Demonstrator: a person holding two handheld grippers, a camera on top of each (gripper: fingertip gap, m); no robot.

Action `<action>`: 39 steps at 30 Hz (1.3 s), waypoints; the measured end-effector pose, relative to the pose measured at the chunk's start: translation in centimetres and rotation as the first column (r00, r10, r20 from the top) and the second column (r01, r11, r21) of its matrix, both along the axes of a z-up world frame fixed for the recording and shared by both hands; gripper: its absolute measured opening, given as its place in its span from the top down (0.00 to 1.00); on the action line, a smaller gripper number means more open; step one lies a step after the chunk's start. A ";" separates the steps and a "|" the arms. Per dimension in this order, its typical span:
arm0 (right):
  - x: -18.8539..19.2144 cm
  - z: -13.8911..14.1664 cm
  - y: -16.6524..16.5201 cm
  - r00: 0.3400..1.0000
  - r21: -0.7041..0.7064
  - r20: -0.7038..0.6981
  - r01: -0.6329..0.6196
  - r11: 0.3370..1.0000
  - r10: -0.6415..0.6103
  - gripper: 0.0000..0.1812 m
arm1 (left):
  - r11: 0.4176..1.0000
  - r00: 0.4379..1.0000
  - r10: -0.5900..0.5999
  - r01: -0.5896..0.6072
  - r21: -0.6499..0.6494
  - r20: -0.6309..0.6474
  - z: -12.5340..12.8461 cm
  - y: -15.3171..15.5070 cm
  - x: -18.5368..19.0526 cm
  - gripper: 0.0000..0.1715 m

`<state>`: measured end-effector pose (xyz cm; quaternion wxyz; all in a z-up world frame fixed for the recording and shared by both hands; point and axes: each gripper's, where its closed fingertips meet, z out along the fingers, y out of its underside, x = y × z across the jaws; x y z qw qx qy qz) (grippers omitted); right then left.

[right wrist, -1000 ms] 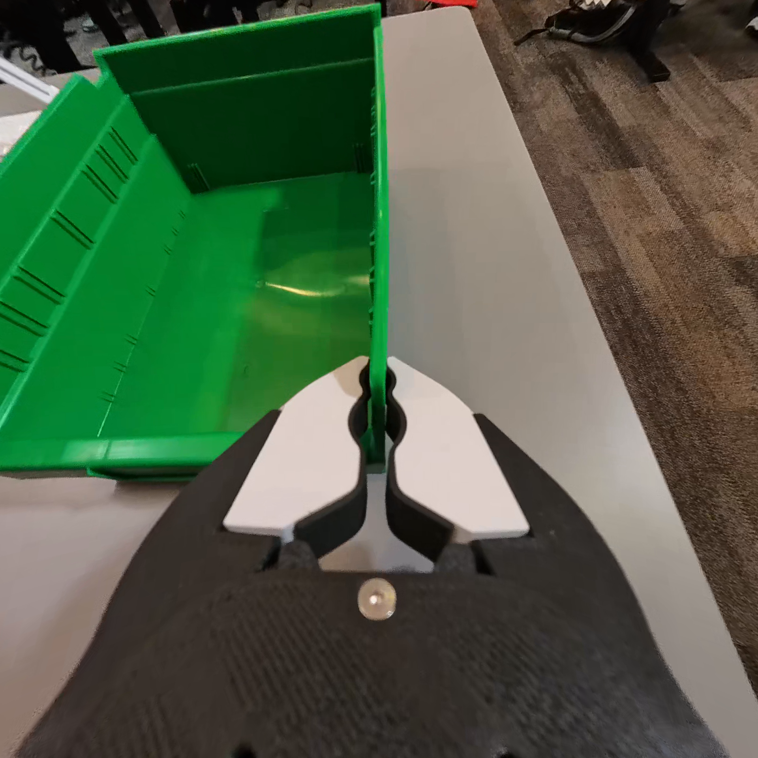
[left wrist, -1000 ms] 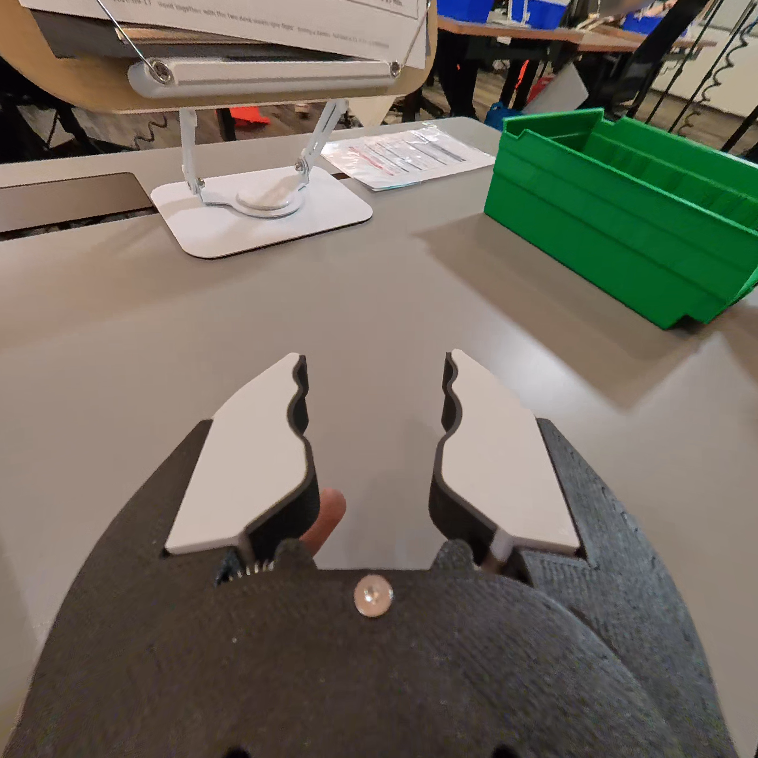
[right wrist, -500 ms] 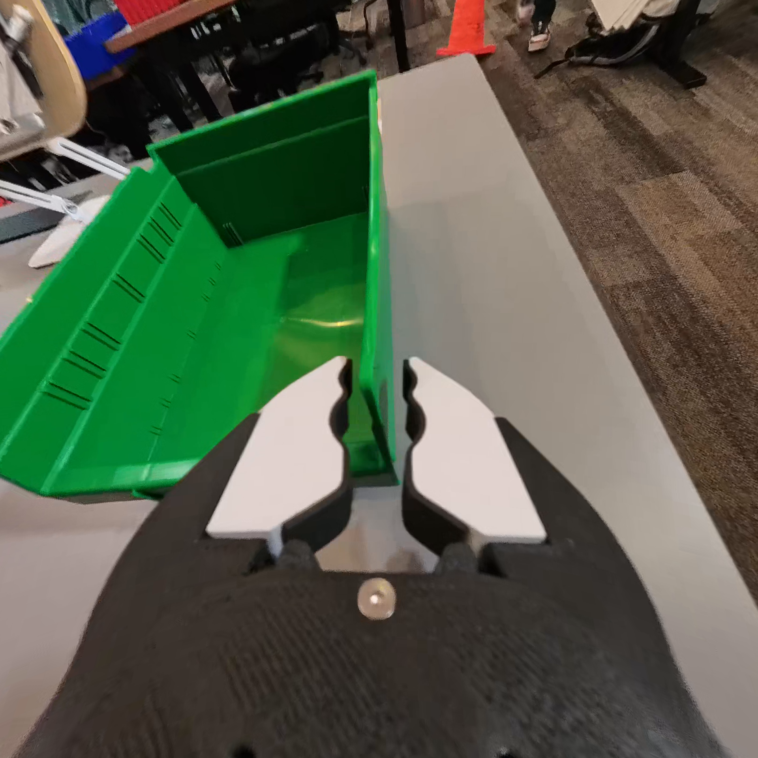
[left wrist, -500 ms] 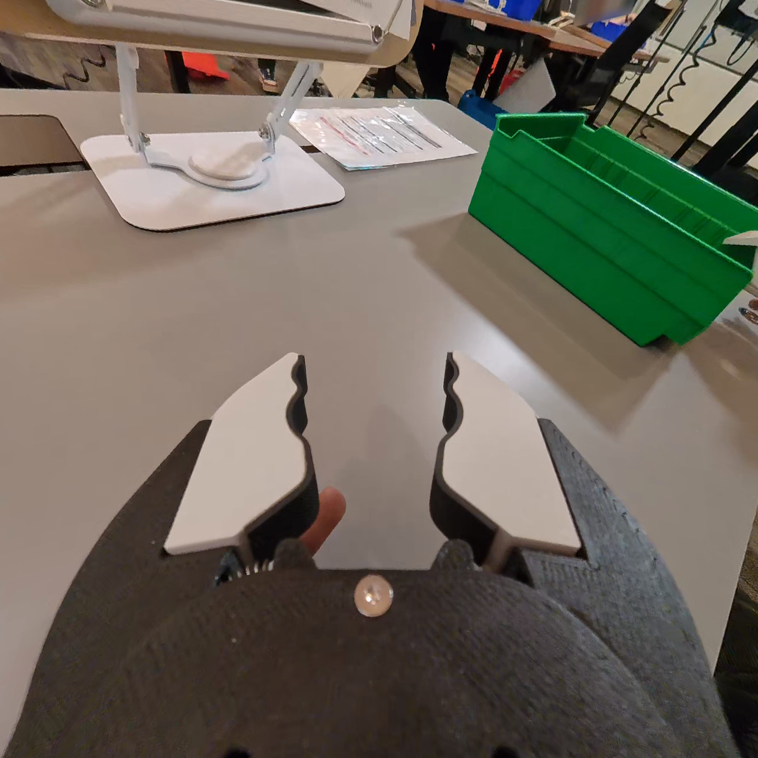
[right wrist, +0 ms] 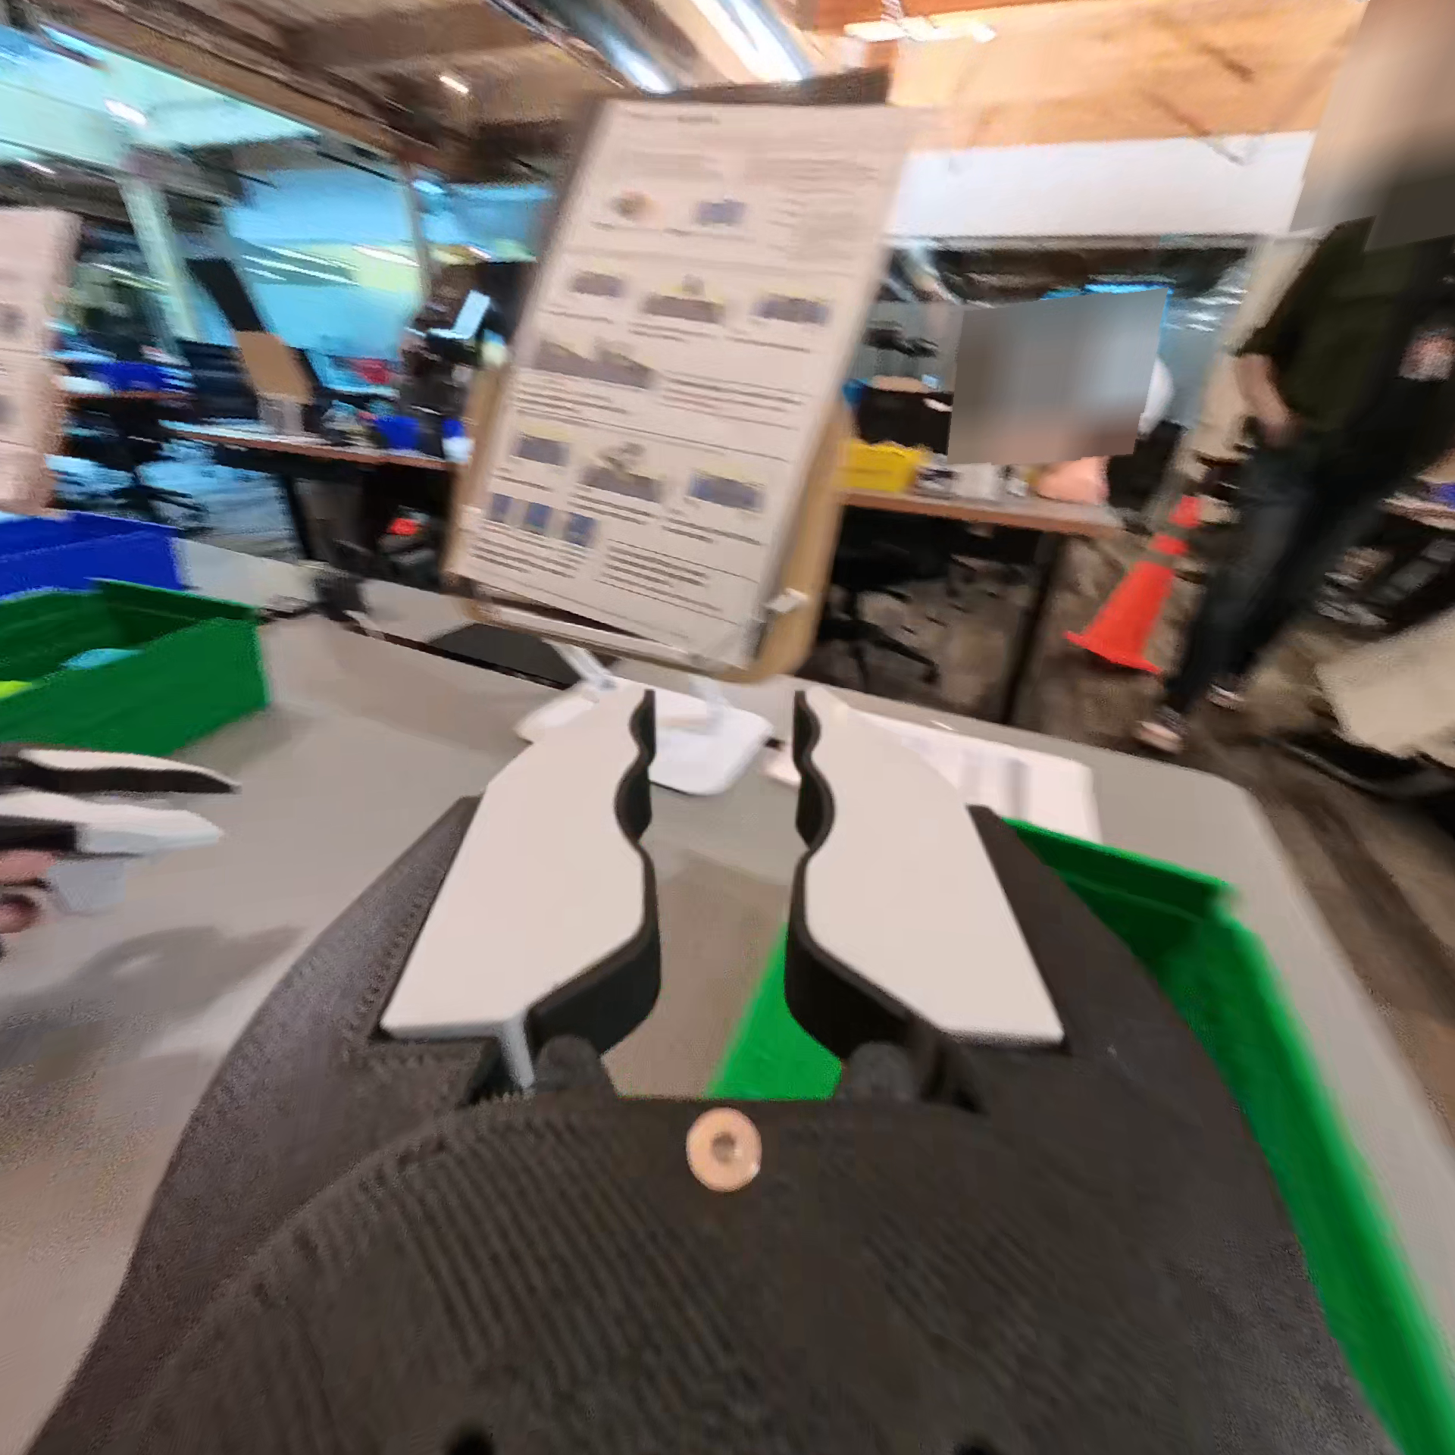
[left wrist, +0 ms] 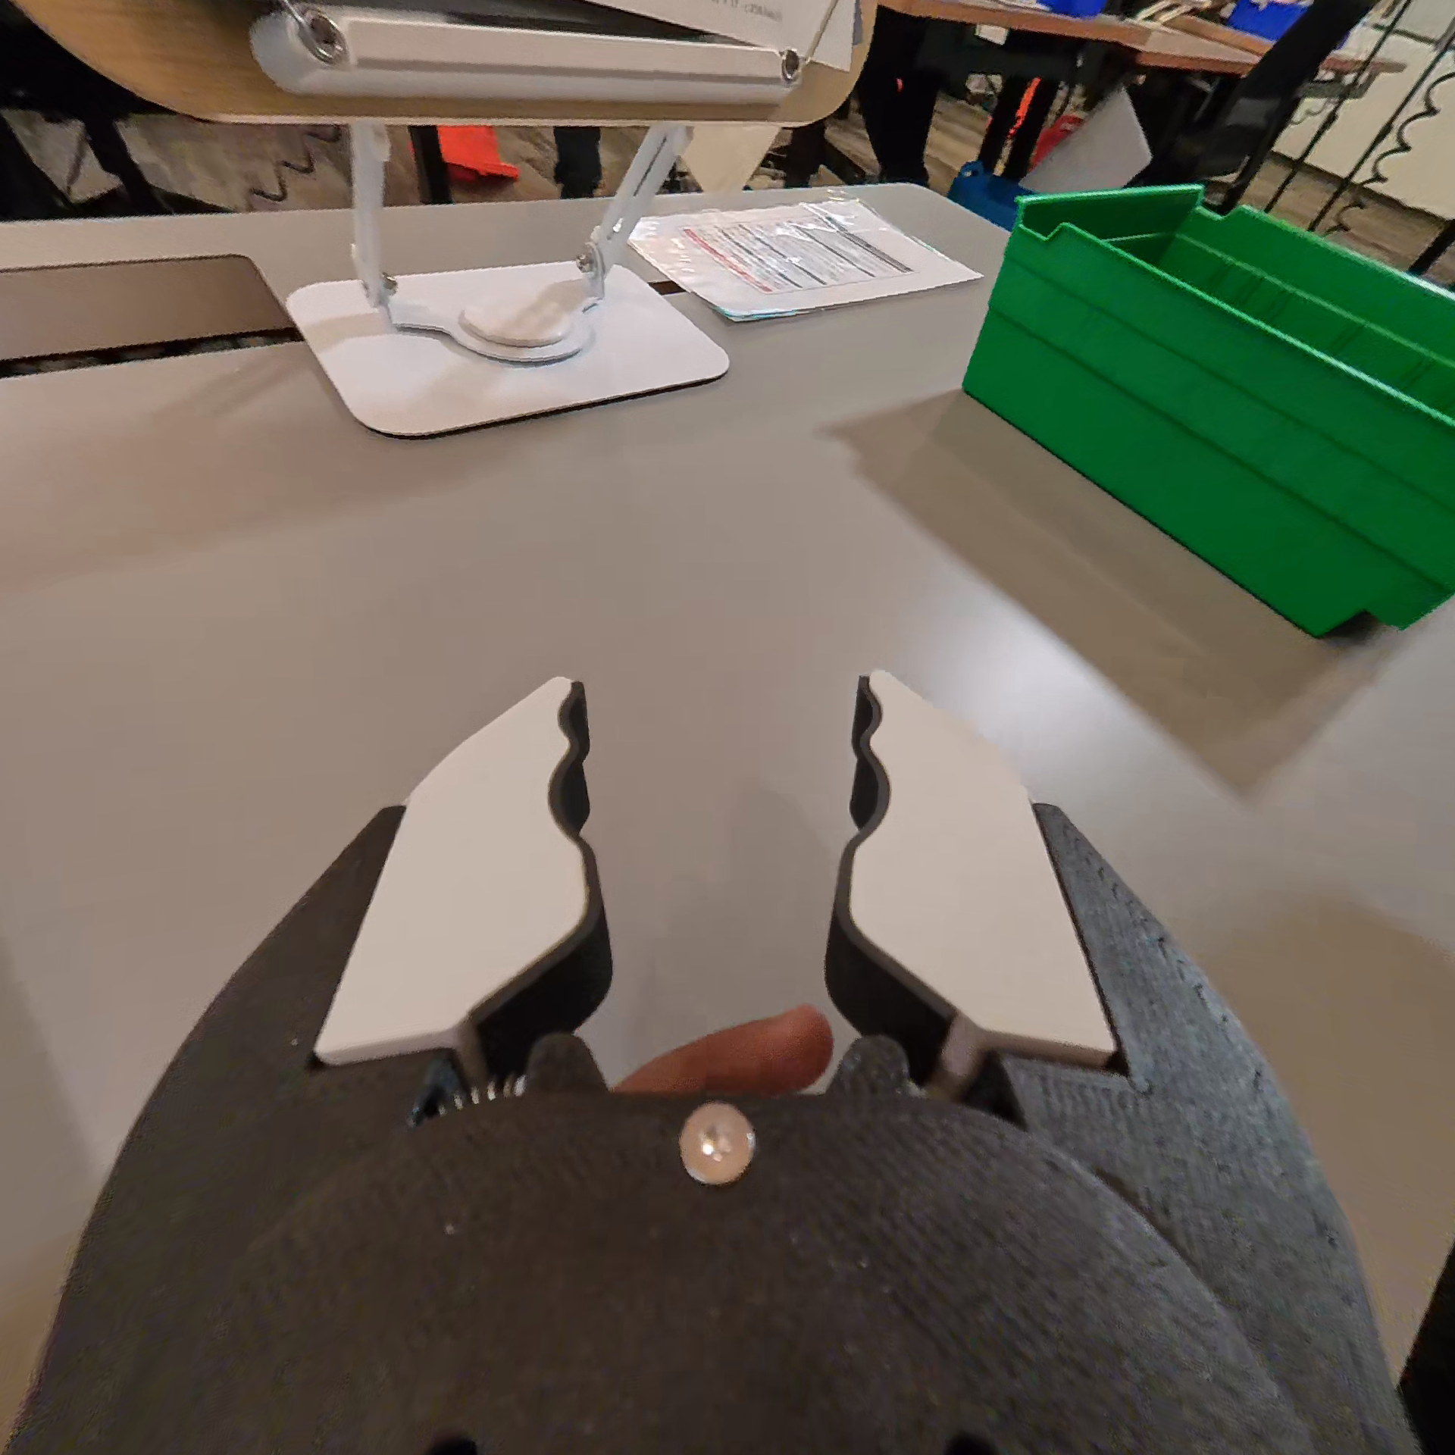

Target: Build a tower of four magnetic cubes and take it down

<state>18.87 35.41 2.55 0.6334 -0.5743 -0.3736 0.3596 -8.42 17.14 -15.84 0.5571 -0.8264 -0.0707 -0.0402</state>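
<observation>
I am holding both tongs, left (left wrist: 720,701) and right (right wrist: 720,712), parted and empty; bin (left wrist: 1228,394) at 2 o'clock looks stiff, light; wall grippable.

Blurring heavily beyond the right gripper (right wrist: 720,701): printed sheet (right wrist: 669,370). Running off the edge rightward: green bin (left wrist: 1228,378).
</observation>
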 end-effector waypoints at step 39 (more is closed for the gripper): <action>-16.9 -16.6 -8.7 0.947 -0.176 0.275 -0.118 0.977 0.163 0.80 | 0.985 0.982 0.166 -0.170 -0.037 -0.094 0.3 -3.3 -2.7 0.56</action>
